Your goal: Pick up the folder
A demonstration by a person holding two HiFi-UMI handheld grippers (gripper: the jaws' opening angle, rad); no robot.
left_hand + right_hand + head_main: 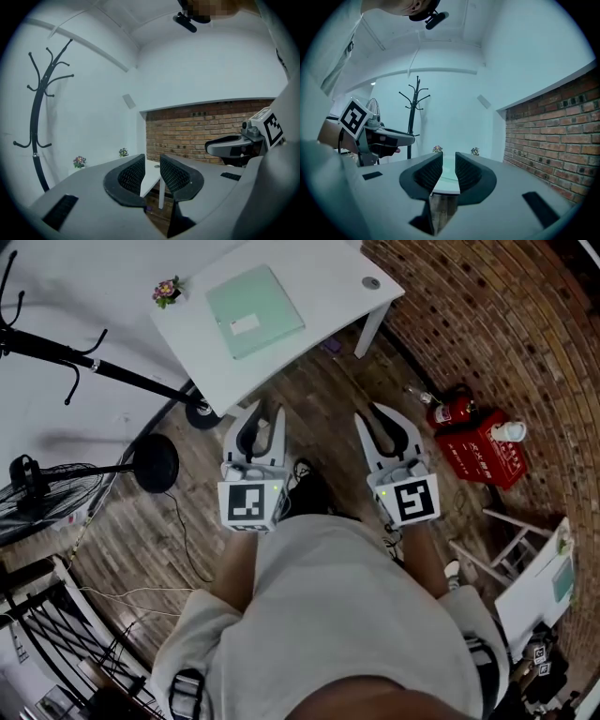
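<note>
A pale green folder [254,310] lies flat on a white table [323,277] ahead of me in the head view. My left gripper [263,411] and right gripper [371,413] hang side by side over the wooden floor, short of the table's near edge and well apart from the folder. Both point at the table. In the left gripper view the jaws [152,159] stand a narrow gap apart with nothing between them; the table's corner [151,176] shows through the gap. The right gripper [449,157] looks the same, narrowly open and empty.
A small flower pot [167,292] sits at the table's far left corner. A black coat rack [94,362] and a fan [47,493] stand to the left. A fire extinguisher [450,409] and a red box [483,451] sit by the brick wall on the right. Cables cross the floor.
</note>
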